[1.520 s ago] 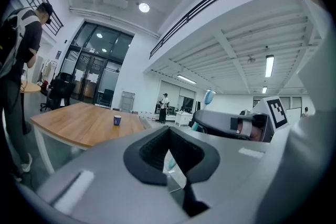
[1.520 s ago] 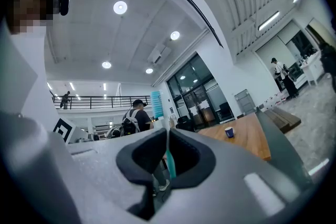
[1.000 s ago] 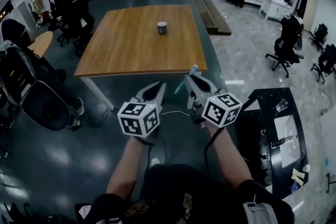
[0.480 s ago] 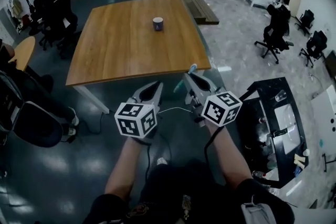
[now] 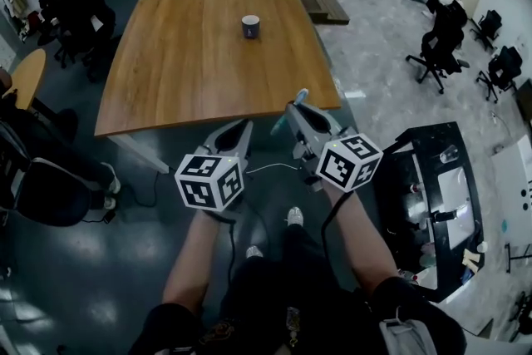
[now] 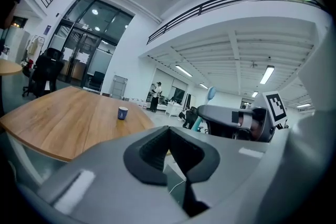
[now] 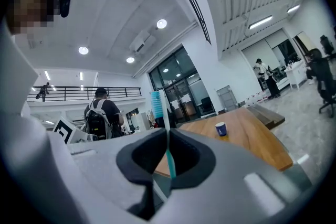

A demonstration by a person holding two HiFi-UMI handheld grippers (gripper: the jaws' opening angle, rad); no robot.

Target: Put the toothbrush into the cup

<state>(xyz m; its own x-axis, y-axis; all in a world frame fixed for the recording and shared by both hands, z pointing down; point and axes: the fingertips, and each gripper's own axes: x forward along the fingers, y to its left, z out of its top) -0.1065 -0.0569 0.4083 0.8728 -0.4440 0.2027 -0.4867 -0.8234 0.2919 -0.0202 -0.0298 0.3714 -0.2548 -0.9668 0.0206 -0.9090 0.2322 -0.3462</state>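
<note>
We see a wooden table standing on the dark floor. On its tabletop a dark blue cup stands upright, nearer the far edge than the near one, well apart from every corner.

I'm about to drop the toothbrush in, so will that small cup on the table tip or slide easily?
Probably light: the cup looks small and stands alone on the smooth table, so a nudge may slide it. The long toothbrush leaning on its rim could tip it.
</note>
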